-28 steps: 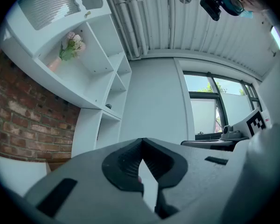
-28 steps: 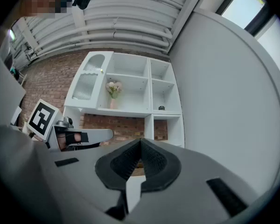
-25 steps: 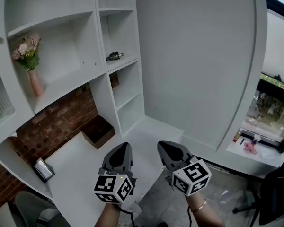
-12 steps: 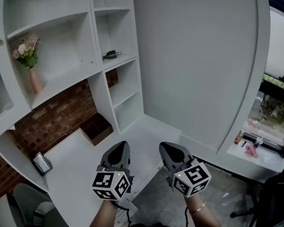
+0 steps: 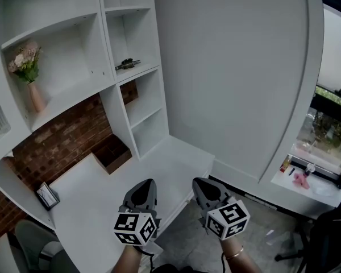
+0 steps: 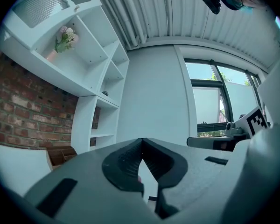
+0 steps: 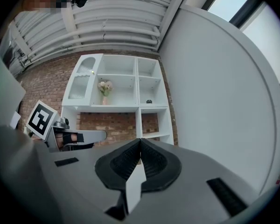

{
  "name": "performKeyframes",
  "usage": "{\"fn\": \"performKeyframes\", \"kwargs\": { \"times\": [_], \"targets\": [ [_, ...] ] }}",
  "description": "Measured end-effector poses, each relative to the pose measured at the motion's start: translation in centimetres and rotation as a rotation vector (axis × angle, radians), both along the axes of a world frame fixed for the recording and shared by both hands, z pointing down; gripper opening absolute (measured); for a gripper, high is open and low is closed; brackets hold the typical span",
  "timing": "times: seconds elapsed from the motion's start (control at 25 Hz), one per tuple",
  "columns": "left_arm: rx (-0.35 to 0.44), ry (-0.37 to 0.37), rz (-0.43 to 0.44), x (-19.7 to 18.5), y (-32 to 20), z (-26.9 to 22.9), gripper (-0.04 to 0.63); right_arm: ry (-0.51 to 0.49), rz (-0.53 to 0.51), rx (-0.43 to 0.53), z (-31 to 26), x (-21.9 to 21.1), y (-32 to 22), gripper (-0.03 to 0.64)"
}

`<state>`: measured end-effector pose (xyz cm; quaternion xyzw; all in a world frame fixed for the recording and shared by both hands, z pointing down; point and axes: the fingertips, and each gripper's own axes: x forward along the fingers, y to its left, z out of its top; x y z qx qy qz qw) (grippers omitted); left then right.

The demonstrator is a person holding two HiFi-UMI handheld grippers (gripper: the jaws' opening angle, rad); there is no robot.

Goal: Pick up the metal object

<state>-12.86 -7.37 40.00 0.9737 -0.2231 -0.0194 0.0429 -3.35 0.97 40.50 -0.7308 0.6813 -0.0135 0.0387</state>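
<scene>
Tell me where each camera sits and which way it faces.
Head view: on the person's head, facing steeply down at the white desk and shelves; shows both forearms, left gripper and right gripper.
Left gripper view: on the left gripper, facing along its shut jaws toward shelves and window; right gripper at right.
Right gripper view: on the right gripper, facing the shelves along its shut jaws; left gripper at left.
Shared: all show the flower vase and the metal object on its shelf.
</scene>
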Motion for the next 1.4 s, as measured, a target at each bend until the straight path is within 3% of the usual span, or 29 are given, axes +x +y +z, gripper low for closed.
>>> {"fn": "performKeyframes", "kwargs": {
  "times": [0.16,0.44,0.68,0.96,1.16,1.4],
  "targets": [
    [0.01,-0.001,-0.01,0.1,-0.6,-0.3,0.009,0.003,-0.006,-0.023,0.6,0.3,0.0,0.006],
    [0.232,-0.065,-0.041,1.4,-3.0,-5.8,0.009,-0.009,-0.006,-0.031,0.9,1.5,-0.9,0.005],
    [0.342,-0.079,-0.049,3.9,-6.3,-9.6,0.009,-0.011,-0.037,-0.022,0.9,2.7,-3.5,0.005],
    [0.47,-0.133,-0.081,8.1,-14.2,-14.5,0.012,-0.03,-0.093,-0.04,2.1,6.2,-9.7,0.005],
    [0.579,-0.191,-0.135,11.4,-20.0,-18.5,0.051,-0.052,-0.16,-0.049,2.3,8.7,-15.2,0.006],
    [0.643,-0.256,-0.177,14.7,-25.4,-21.2,0.071,-0.062,-0.223,-0.031,1.4,10.2,-21.3,0.005]
  ]
}}
